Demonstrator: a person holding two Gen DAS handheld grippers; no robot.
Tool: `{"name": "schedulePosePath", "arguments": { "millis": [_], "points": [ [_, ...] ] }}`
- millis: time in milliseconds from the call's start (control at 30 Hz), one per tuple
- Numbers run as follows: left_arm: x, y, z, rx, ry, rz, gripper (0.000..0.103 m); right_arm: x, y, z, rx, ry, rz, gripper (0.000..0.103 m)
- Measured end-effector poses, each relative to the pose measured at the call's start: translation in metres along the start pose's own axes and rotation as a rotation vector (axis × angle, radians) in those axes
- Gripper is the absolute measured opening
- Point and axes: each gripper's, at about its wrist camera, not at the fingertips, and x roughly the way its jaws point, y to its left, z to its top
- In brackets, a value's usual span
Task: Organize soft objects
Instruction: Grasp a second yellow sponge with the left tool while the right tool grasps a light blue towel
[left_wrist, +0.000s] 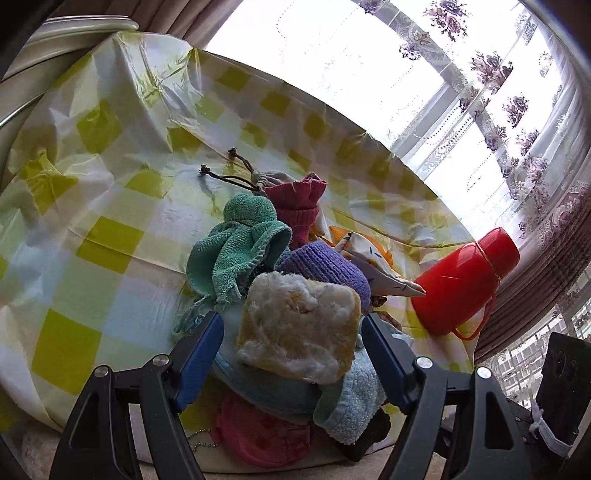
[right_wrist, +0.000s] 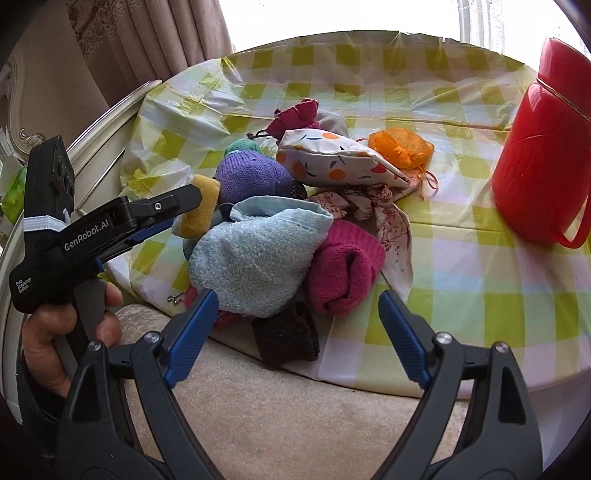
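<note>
Sorting is barely begun: the soft pile (right_wrist: 266, 221) sits heaped at the tabletop's (right_wrist: 461, 258) near edge. Left gripper (left_wrist: 291, 339) fingers straddle the yellow sponge (left_wrist: 299, 325), contact uncertain; right gripper (right_wrist: 295, 332) fingers are spread, empty.

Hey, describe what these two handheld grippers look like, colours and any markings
Both grippers, left and right, have black plastic clamp-style arms with silver rivets and ribbed blue finger pads. The left body reads GenRobot.AI in white, with a white strap; a bare hand grips its grey trigger.

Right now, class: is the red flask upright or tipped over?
Upright. The red flask stands on its base on the checked tablecloth, cap uppermost, handle at its side.
</note>
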Motion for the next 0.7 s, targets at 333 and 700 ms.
{"name": "schedulePosePath", "arguments": {
  "millis": [333, 700],
  "points": [
    [0.01, 0.004, 0.0, 0.004, 0.01, -0.06, 0.065, 0.041, 0.025, 0.015, -0.144, 0.049, -0.065, 0.09],
    [-0.008, 0.017, -0.002, -0.058, -0.075, -0.067, 0.061, 0.052, 0.03, 0.014, -0.175, 0.052, -0.072, 0.044]
  ]
}}
